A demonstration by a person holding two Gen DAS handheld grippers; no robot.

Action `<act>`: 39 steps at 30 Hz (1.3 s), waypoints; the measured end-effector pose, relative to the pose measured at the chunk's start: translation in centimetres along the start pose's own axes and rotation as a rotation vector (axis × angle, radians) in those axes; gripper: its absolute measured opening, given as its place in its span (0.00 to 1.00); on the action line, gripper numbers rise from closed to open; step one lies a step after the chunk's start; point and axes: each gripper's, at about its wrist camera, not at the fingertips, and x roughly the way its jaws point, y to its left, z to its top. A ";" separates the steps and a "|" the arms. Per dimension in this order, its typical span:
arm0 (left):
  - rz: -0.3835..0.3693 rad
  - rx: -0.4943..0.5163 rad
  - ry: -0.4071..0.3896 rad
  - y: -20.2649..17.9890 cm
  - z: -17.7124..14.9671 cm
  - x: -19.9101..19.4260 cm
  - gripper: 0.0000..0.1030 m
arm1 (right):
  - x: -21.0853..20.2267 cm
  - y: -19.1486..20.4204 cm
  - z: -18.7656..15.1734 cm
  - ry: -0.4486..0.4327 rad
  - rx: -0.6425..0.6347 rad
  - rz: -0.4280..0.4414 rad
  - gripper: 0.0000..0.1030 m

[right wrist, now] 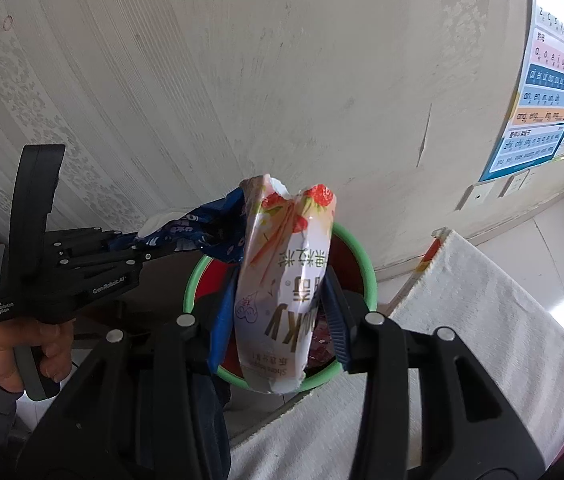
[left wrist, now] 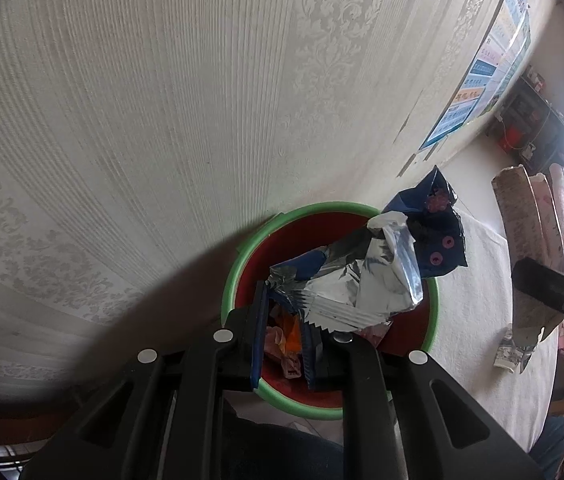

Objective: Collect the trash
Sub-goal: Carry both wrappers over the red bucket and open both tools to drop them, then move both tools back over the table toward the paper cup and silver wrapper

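1. Gripping a crumpled blue-and-silver foil wrapper, the left claw is pinched almost fully together, its blue pads nipping the wrapper's lower serrated edge.
2. From that pinch the foil wrapper reaches up and away to the right over a red bin with a green rim; its dark blue end with pink dots pokes past the rim on the far side.
3. In the right wrist view the same wrapper runs nearly level from the left claw toward the bin, with a hand around the claw's handle.
4. Partly open, the right claw is closed on a white snack packet, one blue pad pressing each side of it.
5. That packet stands roughly upright, its long axis running along the claw's fingers; the strawberry-printed end points up and away, the torn open end hangs toward the camera, and its printing reads upside down.
6. It hangs over the near side of the bin's mouth, with loose wrappers lying inside the bin.
7. Patterned wallpaper stands right behind the bin, and a white cloth-covered surface lies just beside it on the right.
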 end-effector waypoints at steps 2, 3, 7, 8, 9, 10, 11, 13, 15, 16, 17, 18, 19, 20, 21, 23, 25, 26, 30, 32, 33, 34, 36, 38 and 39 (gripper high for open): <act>-0.001 -0.001 0.002 0.1 0.2 0.2 0.14 | 0.3 0.0 0.0 0.002 -0.005 -0.002 0.39; -0.001 -0.001 0.002 0.1 0.3 0.3 0.14 | 0.5 0.0 0.0 0.004 -0.006 -0.002 0.39; -0.010 -0.001 0.001 0.2 0.7 0.5 0.15 | 1.1 -0.1 0.0 0.010 -0.002 0.000 0.41; -0.016 -0.001 0.006 0.2 0.8 0.6 0.18 | 1.2 -0.2 -0.1 0.011 0.001 0.000 0.45; -0.018 0.001 0.008 0.2 0.8 0.7 0.23 | 1.5 -0.2 -0.2 0.015 0.004 0.000 0.47; -0.019 0.003 0.007 0.1 0.8 0.7 0.25 | 1.6 -0.3 -0.3 0.017 0.006 -0.003 0.49; -0.021 0.004 0.007 0.1 0.8 0.7 0.31 | 1.7 -0.3 -0.4 0.019 0.007 -0.005 0.54; -0.030 -0.002 0.006 0.2 0.8 0.7 0.44 | 1.8 -0.3 -0.6 0.022 0.009 -0.012 0.60; -0.036 -0.011 -0.004 0.3 0.7 0.4 0.63 | 1.8 -0.4 -0.6 0.022 0.013 -0.015 0.62; -0.044 -0.012 -0.009 0.2 0.7 0.2 0.66 | 1.7 -0.4 -0.6 0.022 0.015 -0.018 0.66; -0.045 -0.010 -0.012 0.2 0.6 0.1 0.70 | 1.6 -0.5 -0.7 0.019 0.018 -0.022 0.68; -0.042 -0.008 -0.014 0.1 0.6 0.0 0.73 | 1.6 -0.6 -0.7 0.016 0.020 -0.025 0.68; -0.040 -0.005 -0.017 0.1 0.6 -0.2 0.74 | 1.4 -0.7 -0.7 0.014 0.023 -0.029 0.69; -0.043 -0.004 -0.019 0.0 0.6 -0.3 0.76 | 1.2 -0.8 -0.8 0.011 0.028 -0.032 0.71; -0.045 -0.004 -0.023 -0.1 0.5 -0.5 0.78 | 1.0 -0.9 -0.8 0.008 0.031 -0.036 0.71; -0.043 -0.003 -0.029 -0.2 0.5 -0.9 0.81 | 0.3 -1.0 -1.0 -0.002 0.037 -0.044 0.73; -0.051 -0.005 -0.041 -0.5 0.6 -1.5 0.84 | -0.6 -1.1 -1.2 -0.012 0.044 -0.055 0.76; -0.056 -0.007 -0.048 -0.7 0.6 -1.9 0.86 | -1.0 -1.2 -1.4 -0.017 0.047 -0.060 0.78; -0.071 0.007 -0.068 -1.9 0.5 -3.2 0.90 | -3.2 -1.8 -2.8 -0.034 0.076 -0.079 0.80; -0.082 0.028 -0.079 -3.0 0.2 -3.9 0.91 | -4.2 -2.0 -3.6 -0.041 0.092 -0.087 0.81; -0.085 0.034 -0.082 -3.4 0.0 -4.2 0.91 | -4.9 -2.2 -4.2 -0.046 0.103 -0.093 0.81; -0.089 0.043 -0.085 -3.9 -0.2 -4.5 0.91 | -5.3 -2.4 -4.7 -0.048 0.111 -0.098 0.82; -0.100 0.058 -0.089 -5.0 -0.6 -5.1 0.91 | -6.7 -2.7 -5.8 -0.060 0.128 -0.115 0.83; -0.114 0.069 -0.093 -6.1 -1.0 -5.6 0.92 | -8.0 -3.1 -6.9 -0.074 0.145 -0.130 0.84; -0.121 0.076 -0.093 -6.8 -1.3 -5.8 0.92 | -8.7 -3.4 -7.5 -0.083 0.158 -0.137 0.84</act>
